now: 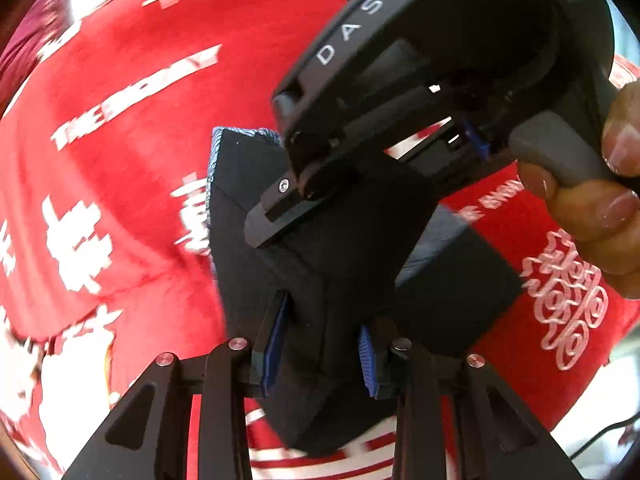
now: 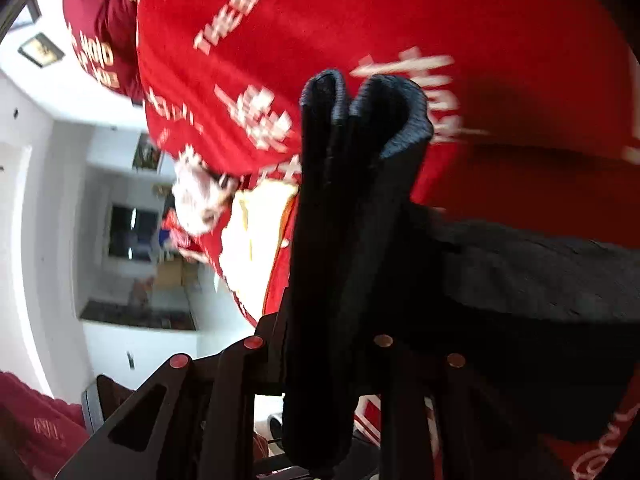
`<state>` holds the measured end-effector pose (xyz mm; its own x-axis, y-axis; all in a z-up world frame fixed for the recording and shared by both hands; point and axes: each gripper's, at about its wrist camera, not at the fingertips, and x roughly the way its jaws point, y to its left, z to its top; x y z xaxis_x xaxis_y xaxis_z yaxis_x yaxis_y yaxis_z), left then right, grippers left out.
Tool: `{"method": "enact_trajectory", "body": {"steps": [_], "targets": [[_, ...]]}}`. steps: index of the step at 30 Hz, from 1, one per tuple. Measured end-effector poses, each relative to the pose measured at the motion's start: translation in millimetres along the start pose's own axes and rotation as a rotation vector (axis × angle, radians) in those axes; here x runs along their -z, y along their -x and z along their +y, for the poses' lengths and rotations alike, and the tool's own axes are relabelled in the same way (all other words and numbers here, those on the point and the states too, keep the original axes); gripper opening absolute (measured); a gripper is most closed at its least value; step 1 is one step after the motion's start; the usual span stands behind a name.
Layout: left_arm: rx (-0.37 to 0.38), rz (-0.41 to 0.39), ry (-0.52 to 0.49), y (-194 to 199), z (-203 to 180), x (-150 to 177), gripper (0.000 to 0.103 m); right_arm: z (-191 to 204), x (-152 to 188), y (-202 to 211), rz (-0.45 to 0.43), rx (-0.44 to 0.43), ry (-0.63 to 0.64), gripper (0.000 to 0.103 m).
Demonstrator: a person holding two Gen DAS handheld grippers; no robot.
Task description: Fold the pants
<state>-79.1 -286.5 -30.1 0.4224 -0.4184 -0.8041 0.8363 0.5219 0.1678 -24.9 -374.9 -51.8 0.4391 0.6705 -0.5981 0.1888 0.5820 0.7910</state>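
right claw [image 1: 276,216] crowds pants [image 1: 320,280] (cloth [image 1: 120,200] behind)

Black pants [image 1: 320,264], blue-padded black gripper [image 1: 320,344], red cloth [image 1: 120,100] with white lettering

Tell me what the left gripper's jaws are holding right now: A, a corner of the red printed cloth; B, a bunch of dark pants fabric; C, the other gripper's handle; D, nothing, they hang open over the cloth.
B: in the left wrist view the left gripper has its blue-padded jaws closed on a thick fold of the dark pants, with the red printed cloth lying behind it.
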Motion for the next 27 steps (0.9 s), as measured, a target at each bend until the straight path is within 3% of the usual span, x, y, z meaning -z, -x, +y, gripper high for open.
{"method": "enact_trajectory", "body": {"steps": [6, 12, 14, 16, 18, 23, 27], "targets": [[0.073, 0.042, -0.129, -34, -86, -11, 0.033, -83, 34, 57, -0.085, 0.019, -0.116, 0.024], [0.096, 0.196, -0.183, -83, -134, 10, 0.033, -162, 49, 40, -0.053, 0.070, -0.252, 0.024], [0.084, 0.219, -0.194, -85, -135, 15, 0.034, -174, 58, 30, -0.035, 0.068, -0.279, 0.026], [0.086, 0.238, -0.184, -83, -131, 15, 0.052, -175, 62, 27, -0.036, 0.064, -0.274, 0.026], [0.088, 0.257, -0.138, -80, -123, 14, 0.062, -174, 60, 27, -0.032, 0.069, -0.263, 0.026], [0.120, 0.291, -0.015, -69, -96, 9, 0.064, -174, 59, 38, -0.015, 0.086, -0.242, 0.026], [0.126, 0.297, 0.054, -59, -83, 12, 0.064, -172, 66, 51, -0.005, 0.150, -0.198, 0.027]]}}
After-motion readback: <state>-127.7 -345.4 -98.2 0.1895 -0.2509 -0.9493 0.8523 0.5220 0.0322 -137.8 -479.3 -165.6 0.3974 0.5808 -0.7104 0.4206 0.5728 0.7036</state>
